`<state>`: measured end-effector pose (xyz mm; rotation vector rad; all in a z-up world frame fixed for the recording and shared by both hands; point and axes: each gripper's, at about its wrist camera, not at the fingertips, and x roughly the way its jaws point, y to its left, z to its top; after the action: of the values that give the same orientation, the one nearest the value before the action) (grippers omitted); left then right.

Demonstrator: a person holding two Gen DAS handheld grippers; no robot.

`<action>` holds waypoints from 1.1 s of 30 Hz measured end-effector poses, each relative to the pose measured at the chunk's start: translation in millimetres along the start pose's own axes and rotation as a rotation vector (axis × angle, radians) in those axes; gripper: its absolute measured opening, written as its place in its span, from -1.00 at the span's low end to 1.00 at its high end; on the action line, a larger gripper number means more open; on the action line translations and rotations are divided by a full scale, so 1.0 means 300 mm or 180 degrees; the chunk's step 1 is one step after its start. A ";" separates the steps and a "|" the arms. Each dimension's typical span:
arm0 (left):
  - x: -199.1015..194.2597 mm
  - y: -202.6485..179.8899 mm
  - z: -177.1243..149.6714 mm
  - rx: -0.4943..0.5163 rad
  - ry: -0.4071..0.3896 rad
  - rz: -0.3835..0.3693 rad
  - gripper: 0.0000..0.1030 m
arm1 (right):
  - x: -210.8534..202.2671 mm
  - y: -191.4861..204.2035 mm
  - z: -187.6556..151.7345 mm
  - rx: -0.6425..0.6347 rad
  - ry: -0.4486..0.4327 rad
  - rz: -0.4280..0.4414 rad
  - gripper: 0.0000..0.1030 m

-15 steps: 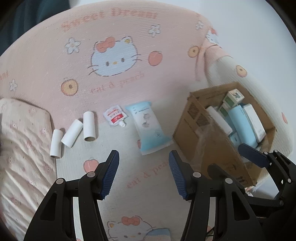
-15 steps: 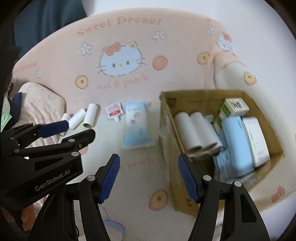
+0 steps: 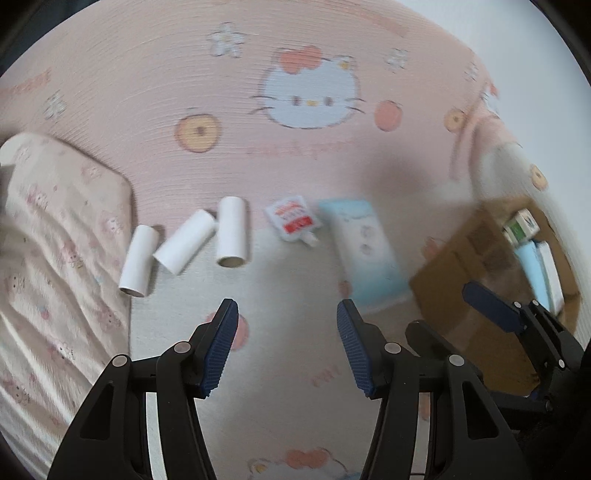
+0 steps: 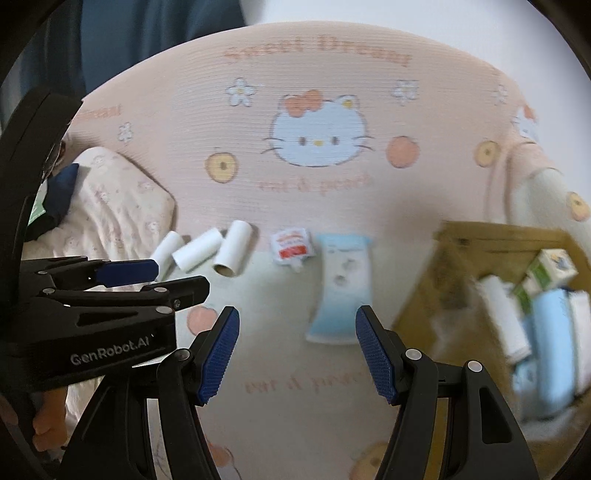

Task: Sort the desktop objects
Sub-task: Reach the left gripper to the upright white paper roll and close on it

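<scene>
both grippers, left gripper [image 3: 286, 345] and right gripper [image 4: 297, 350], hang wide and empty over the pink blanket [image 3: 147, 92]. three white tubes [image 3: 232, 230], a small sachet [image 3: 293, 219] and a blue pack [image 3: 365, 251] lie in a row, left of the cardboard box [image 4: 458, 258].

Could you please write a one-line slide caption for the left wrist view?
Open left claw above a pink blanket, facing three white tubes, a sachet and a blue pack.

A pink cartoon-cat bedsheet [image 4: 332, 192] fills the frame; a pale floral pillow [image 3: 48, 258] lies at left, a white wall [image 4: 461, 29] upper right.
</scene>
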<state>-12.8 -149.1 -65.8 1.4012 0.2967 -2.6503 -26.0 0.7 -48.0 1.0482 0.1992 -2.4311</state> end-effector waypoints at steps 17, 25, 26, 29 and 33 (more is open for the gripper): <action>0.259 0.313 0.037 -0.0471 -0.0179 -0.0394 -0.05 | 0.449 0.165 0.061 -0.0333 0.0141 0.0560 0.22; 0.410 0.334 0.133 -0.0592 0.0065 -0.0649 -0.05 | 0.639 0.174 0.100 -0.0282 0.0399 0.0859 0.22; 0.433 0.340 0.148 -0.0634 0.0103 -0.0673 -0.05 | 0.664 0.175 0.102 -0.0282 0.0418 0.0854 0.22; 0.491 0.357 0.177 -0.0763 0.0207 -0.0813 -0.05 | 0.730 0.167 0.104 -0.0255 0.0505 0.0932 0.22; 0.571 0.360 0.208 -0.0822 0.0357 -0.0742 -0.05 | 0.784 0.135 0.114 -0.0030 0.0570 0.1021 0.22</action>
<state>-136.7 -272.2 -185.5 1.5109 0.8298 -2.5889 -167.2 -132.8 -190.4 1.1942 0.0925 -2.0511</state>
